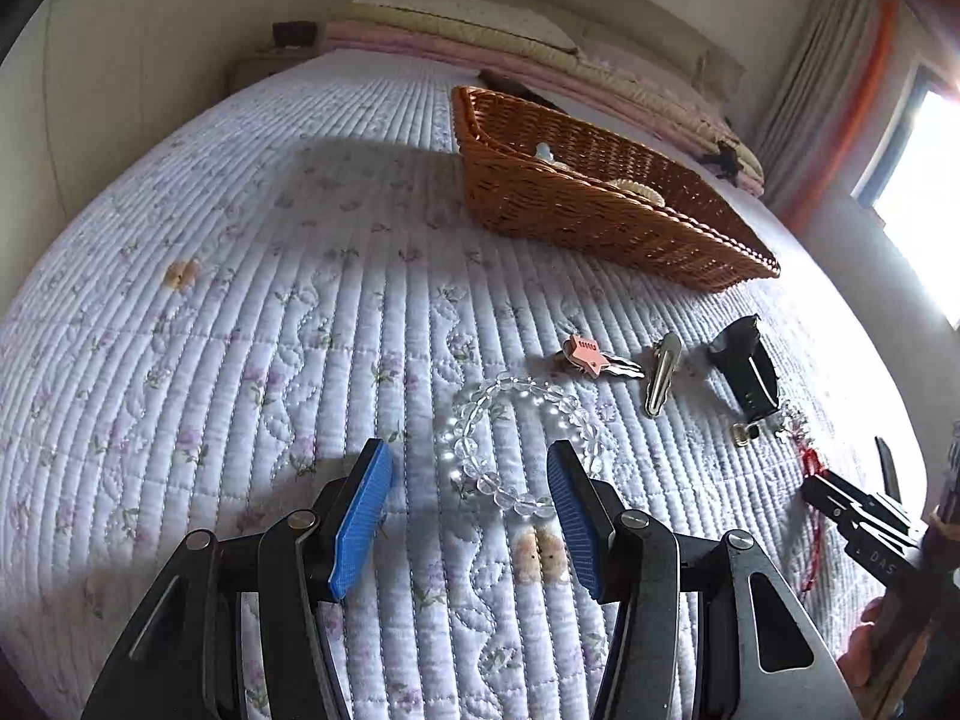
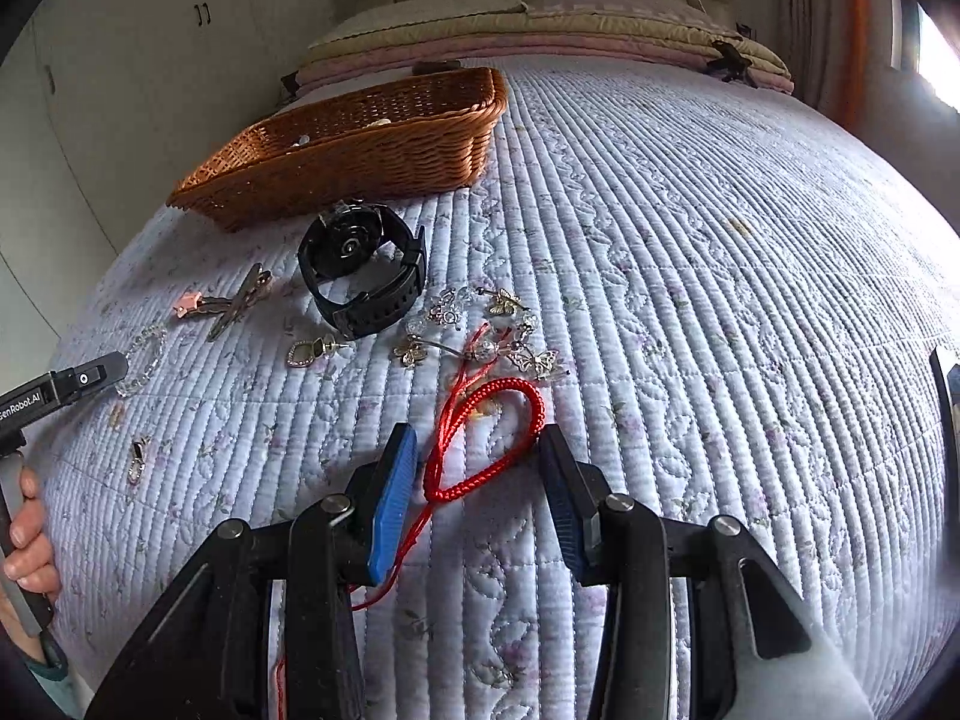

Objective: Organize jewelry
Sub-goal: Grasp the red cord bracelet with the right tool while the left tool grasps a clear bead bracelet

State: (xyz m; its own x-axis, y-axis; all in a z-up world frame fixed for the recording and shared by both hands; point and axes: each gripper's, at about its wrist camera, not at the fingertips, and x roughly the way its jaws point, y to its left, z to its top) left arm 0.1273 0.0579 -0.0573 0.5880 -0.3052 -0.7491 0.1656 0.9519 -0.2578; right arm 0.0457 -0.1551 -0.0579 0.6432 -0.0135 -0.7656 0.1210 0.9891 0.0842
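Both grippers are hanging low over a quilted bed [image 1: 252,324], where the jewelry is lying scattered. The left gripper [image 1: 471,468] is holding its jaws spread wide, with the clear bead bracelet [image 1: 522,438] lying on the quilt between and just ahead of the blue pads, gripped by neither. At about 1 o'clock from that bracelet a pink-tagged hair clip [image 1: 591,357] and a silver hair clip [image 1: 660,375] are lying side by side, with the black watch [image 1: 747,369] further toward 3 o'clock. The wicker basket [image 1: 600,222] is sitting at 12 o'clock, holding a few pale items too small to make out. The right gripper [image 2: 477,468] is likewise keeping its jaws spread, the looped red cord [image 2: 480,438] lying on the quilt between them, and I cannot tell whether either pad is touching it. At 12 o'clock from the cord a butterfly charm bracelet [image 2: 480,330] is lying, with a gold earring [image 2: 309,351] at 10 o'clock. In the right wrist view the left tool's body is reading "senRobot.AI", its first letters cut off by the frame edge.
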